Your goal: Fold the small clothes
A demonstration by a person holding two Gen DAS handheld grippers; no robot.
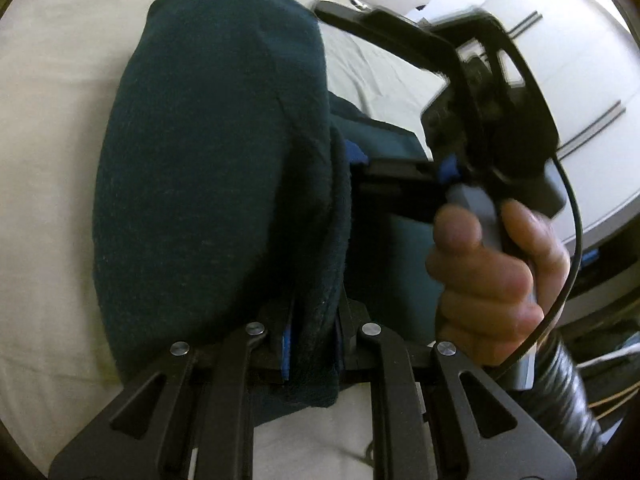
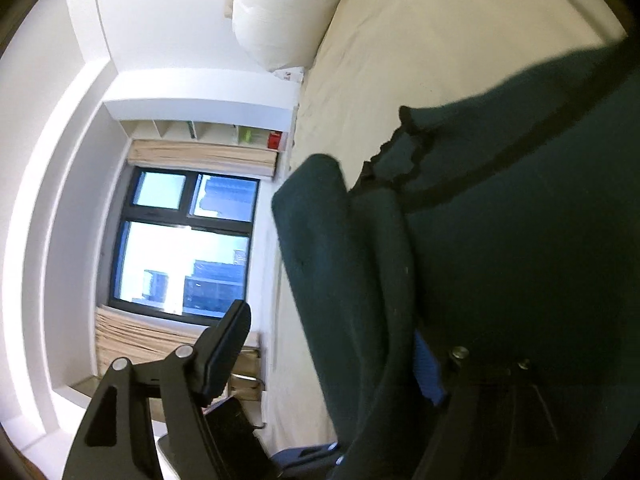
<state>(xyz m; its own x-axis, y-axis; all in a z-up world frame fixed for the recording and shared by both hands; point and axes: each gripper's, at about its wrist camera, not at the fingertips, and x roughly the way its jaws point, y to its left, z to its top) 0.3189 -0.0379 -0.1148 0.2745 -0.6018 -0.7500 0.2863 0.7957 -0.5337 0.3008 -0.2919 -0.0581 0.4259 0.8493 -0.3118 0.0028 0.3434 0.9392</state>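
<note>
A dark teal garment [image 1: 208, 160] lies bunched on the cream bed sheet [image 1: 48, 160]. My left gripper [image 1: 310, 344] is shut on a folded edge of it, the cloth pinched between the blue pads. In the left wrist view my right gripper [image 1: 400, 176] reaches in from the right, held by a hand, its fingers at the garment's far edge. In the right wrist view the garment [image 2: 500, 260] drapes over the right finger and hides it. The left finger [image 2: 224, 344] stands wide apart and bare. The right gripper [image 2: 332, 360] is open.
A white pillow [image 2: 280, 12] lies at the head of the bed. A window [image 2: 180, 240] and a shelf [image 2: 208, 132] are beyond the bed's side. White wardrobe doors [image 1: 560, 80] stand behind the right gripper. A cable [image 1: 572, 240] hangs from it.
</note>
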